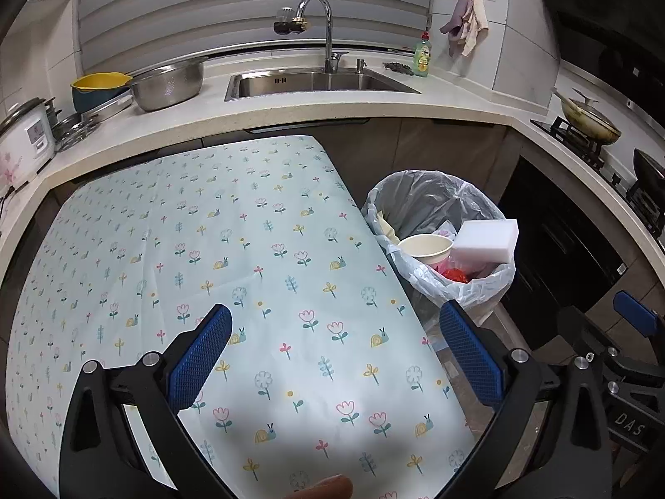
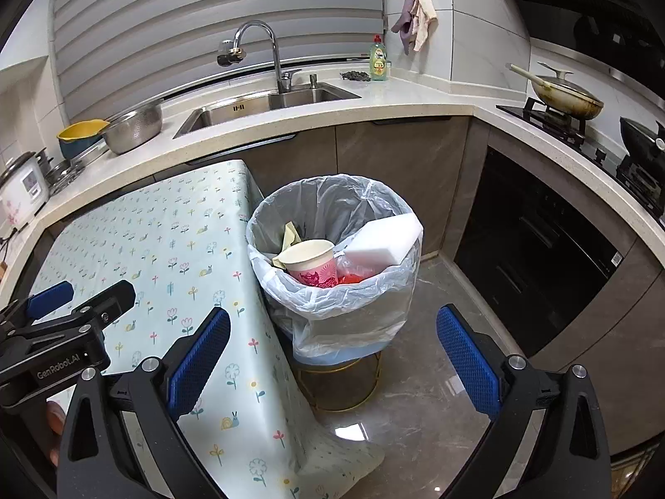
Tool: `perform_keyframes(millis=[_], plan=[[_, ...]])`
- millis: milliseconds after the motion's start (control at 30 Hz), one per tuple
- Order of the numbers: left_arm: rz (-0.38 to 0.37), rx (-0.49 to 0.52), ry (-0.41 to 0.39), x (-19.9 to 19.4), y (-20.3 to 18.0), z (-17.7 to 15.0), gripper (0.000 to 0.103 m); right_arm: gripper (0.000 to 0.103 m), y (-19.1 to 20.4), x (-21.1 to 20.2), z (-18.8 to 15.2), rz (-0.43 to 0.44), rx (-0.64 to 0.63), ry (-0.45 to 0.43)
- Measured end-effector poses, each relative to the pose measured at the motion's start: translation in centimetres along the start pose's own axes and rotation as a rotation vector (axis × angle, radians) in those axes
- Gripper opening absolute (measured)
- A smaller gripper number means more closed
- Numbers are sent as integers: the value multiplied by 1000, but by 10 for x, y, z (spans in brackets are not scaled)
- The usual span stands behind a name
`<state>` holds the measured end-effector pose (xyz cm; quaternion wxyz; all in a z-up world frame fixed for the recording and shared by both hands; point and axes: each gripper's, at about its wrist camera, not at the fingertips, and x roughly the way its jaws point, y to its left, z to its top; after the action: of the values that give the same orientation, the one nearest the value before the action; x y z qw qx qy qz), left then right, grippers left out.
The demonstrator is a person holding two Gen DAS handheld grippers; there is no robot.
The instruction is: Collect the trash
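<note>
A trash bin [image 2: 332,312] lined with a clear plastic bag stands on the floor at the table's right edge; it also shows in the left wrist view [image 1: 465,287]. Inside it lie a paper cup [image 2: 309,264], a white sponge block [image 2: 382,245], red wrapping [image 2: 353,276] and yellowish paper [image 2: 291,233]. My left gripper [image 1: 334,357] is open and empty above the flowered tablecloth [image 1: 208,249]. My right gripper [image 2: 332,361] is open and empty, in front of the bin, above the table's corner and the floor.
A kitchen counter [image 1: 291,116] with a sink [image 1: 316,83], steel bowl [image 1: 168,85], yellow bowl [image 1: 97,85] and rice cooker [image 1: 23,141] runs behind the table. A stove with a pan [image 2: 561,95] is at the right, with dark oven fronts [image 2: 536,241] below. Grey floor [image 2: 415,395] lies right of the bin.
</note>
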<state>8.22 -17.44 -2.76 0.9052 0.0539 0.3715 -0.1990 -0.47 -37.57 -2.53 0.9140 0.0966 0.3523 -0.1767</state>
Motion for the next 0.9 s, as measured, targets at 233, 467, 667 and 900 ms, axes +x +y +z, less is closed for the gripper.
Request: perform_keyframes(millis=[233, 467, 667, 900], plan=[[10, 2, 2, -2, -2, -3, 96, 96, 1, 2, -4, 12, -4, 13], [15, 7, 9, -2, -3, -7, 96, 96, 4, 3, -10, 13, -8, 21], [22, 5, 12, -1, -3, -8, 96, 96, 3, 3, -10, 13, -7, 22], [29, -6, 14, -3, -2, -8, 96, 96, 3, 3, -12, 13, -9, 23]])
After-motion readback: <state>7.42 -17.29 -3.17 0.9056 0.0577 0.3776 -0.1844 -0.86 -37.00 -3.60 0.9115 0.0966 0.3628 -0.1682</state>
